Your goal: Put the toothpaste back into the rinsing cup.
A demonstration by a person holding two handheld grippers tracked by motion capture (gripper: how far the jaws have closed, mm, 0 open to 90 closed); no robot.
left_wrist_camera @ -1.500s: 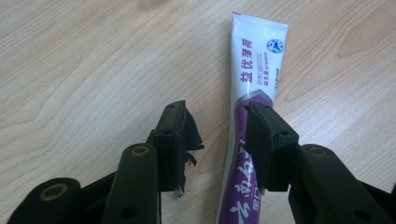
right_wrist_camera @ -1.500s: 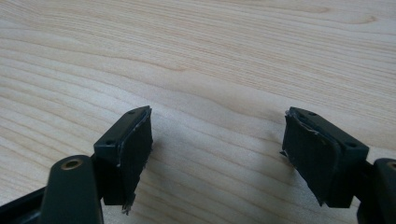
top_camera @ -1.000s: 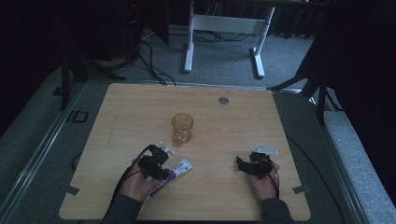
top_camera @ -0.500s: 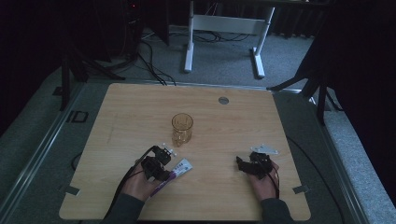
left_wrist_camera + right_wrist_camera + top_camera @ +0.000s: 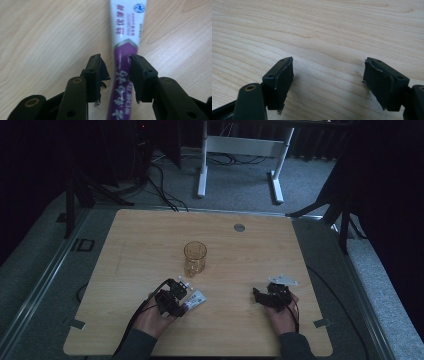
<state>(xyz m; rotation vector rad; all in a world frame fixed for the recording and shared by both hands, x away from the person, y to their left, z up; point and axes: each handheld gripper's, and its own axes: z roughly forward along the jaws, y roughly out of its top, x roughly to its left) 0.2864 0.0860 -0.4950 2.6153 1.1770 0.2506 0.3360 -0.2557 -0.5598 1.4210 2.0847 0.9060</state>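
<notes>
A sachet [image 5: 126, 47], long and narrow, white at the far end and purple at the near end, is seen lying flat on the wooden bench [image 5: 280, 250]. In the left gripper view its long axis is seen running straight away from the camera, tilted slightly, with the white end pointing away and the purple end passing between the 2 jaws. The left gripper [image 5: 115, 75] is held low over the bench, jaws set around the purple part, narrowly parted; the right-hand jaw is seen at or against the sachet's edge, a small gap is left on the other side. A firm grip cannot be confirmed. The sachet's near end is cut off by the bottom edge of that view.

In the high view the sachet [image 5: 194, 299] is placed near the front left of the bench, pointing away to the right, partly hidden under the left gripper [image 5: 172, 300]. An amber glass [image 5: 195, 257] is stood upright near the middle, apart from the sachet. The right gripper [image 5: 328, 80] is held above bare wood, jaws wide apart, nothing between them; it is seen at front right [image 5: 270, 296]. Print on the sachet is blurred.
</notes>
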